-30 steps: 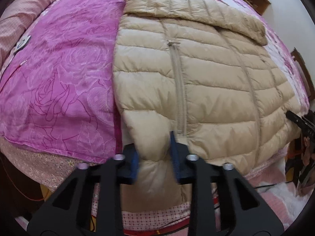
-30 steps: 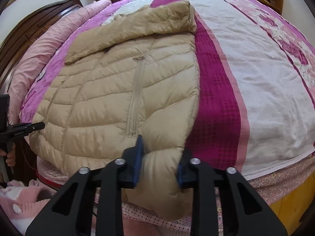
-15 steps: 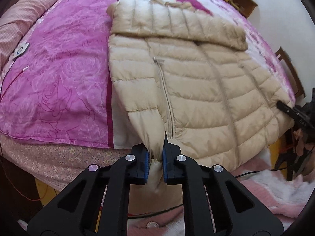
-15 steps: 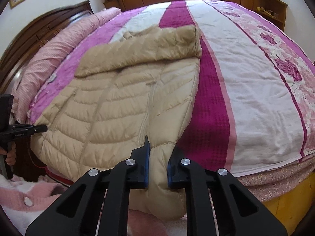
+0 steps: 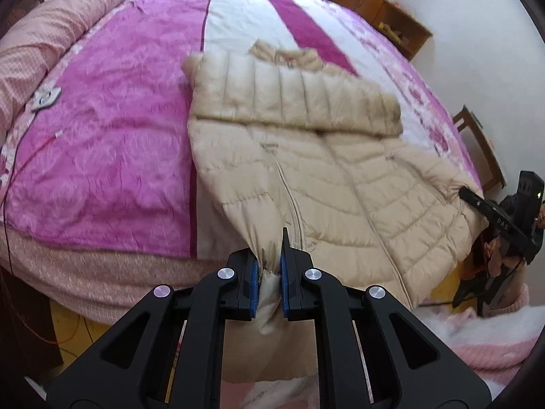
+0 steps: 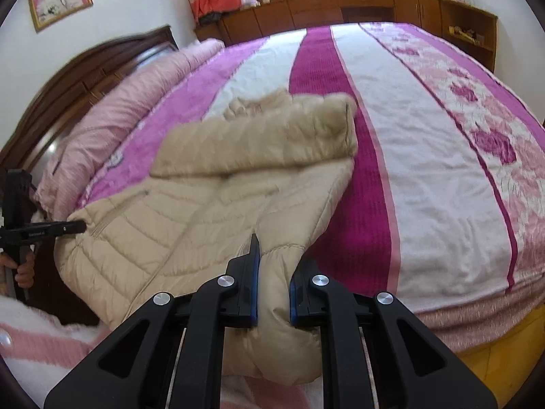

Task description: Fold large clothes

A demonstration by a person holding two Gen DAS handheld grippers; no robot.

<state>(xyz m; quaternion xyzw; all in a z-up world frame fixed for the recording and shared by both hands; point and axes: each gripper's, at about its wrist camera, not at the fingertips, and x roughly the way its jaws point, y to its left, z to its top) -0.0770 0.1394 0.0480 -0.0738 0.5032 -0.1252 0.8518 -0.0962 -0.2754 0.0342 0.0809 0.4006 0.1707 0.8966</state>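
Note:
A beige puffer jacket (image 5: 340,177) lies front-up on the pink and white striped bedspread (image 5: 102,153), with one sleeve (image 5: 299,102) folded across its chest. My left gripper (image 5: 269,272) is shut on the hem's left corner, and the fabric bunches between the blue pads. My right gripper (image 6: 274,272) is shut on the opposite hem corner of the jacket (image 6: 211,211), pinching a thicker fold. Both corners are raised off the bed's near edge. Each gripper also shows at the far side of the other's view: the right gripper (image 5: 483,204) and the left gripper (image 6: 68,227).
A rolled pink quilt (image 6: 112,119) lies along the dark wooden headboard (image 6: 68,85). Wooden cabinets (image 6: 340,6) line the far wall. A small white device with a red cable (image 5: 46,99) rests on the bed. Pink fuzzy clothing of the person (image 5: 477,341) fills the lower edges.
Both grippers closed from open onto the hem corners, then rose with them. The jacket's lower edge lifted off the bed edge and more of the bed came into view.

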